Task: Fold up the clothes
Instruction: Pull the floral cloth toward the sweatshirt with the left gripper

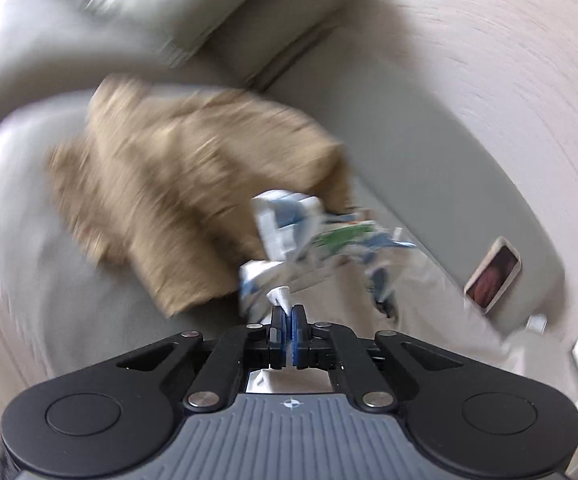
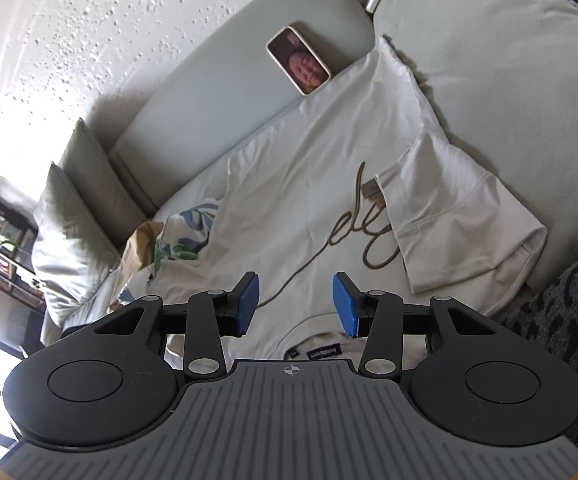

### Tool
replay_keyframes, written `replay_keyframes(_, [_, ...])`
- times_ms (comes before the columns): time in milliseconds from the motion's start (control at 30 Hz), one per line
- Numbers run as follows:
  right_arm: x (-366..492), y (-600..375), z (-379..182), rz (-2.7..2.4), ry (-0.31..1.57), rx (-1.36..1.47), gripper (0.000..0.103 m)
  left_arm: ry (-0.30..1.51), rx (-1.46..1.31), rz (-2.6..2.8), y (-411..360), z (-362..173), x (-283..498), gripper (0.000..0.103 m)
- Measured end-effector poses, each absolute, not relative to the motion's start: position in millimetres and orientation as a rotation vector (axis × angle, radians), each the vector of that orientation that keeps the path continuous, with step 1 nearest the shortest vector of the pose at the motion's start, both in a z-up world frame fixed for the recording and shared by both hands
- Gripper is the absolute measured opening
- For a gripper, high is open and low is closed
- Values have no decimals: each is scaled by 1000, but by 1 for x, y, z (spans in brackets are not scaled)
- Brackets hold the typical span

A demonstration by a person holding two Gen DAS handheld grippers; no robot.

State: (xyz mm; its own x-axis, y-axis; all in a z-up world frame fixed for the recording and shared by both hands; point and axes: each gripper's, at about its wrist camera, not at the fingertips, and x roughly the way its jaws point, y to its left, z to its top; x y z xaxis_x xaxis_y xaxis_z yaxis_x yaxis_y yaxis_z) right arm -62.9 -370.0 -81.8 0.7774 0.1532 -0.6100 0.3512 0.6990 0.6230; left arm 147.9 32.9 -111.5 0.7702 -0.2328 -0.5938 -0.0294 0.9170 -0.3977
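White cotton tee (image 2: pixel 309 184) flat; left gripper (image 1: pixel 287 314) pinching patterned cloth (image 1: pixel 289 232).

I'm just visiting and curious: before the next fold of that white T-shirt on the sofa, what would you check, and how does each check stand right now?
1. Left gripper pinching fabric: ok, jaws shut on a tuft of white cloth.
2. Which garment that cloth belongs to: cannot tell, picture blurred.
3. Right gripper free to grab: ok, jaws apart, nothing between them.
4. White T-shirt with brown script lettering lying flat: not ok, one sleeve is folded over.
5. Cream-cased phone off the shirt: ok, it rests on the pale grey sofa cushion.
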Motion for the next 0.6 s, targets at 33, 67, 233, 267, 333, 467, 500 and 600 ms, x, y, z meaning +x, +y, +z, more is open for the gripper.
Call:
replay_keyframes(33, [-63, -370, -83, -117, 690, 810, 48, 652, -326, -138, 22, -107, 144, 0])
replay_keyframes(67, [-64, -370, -84, -112, 690, 813, 48, 617, -252, -165, 10, -102, 140, 0])
replay_keyframes(233, [-70, -374, -87, -105, 683, 829, 48, 475, 123, -356, -59, -92, 114, 0])
replay_keyframes(267, [-72, -375, -88, -106, 680, 836, 48, 463, 201, -407, -76, -95, 108, 0])
replay_keyframes(333, [-75, -378, -89, -110, 675, 845, 48, 462, 381, -517, -111, -111, 90, 0])
replay_keyframes(467, [-82, -382, -91, -118, 666, 862, 48, 452, 766, -664, -168, -155, 52, 0])
replay_keyframes(500, [-83, -383, -92, -120, 664, 865, 48, 456, 820, -677, -174, -165, 47, 0])
replay_keyframes(600, [-87, -386, -93, -125, 662, 872, 48, 500, 873, -690, -179, -182, 37, 0])
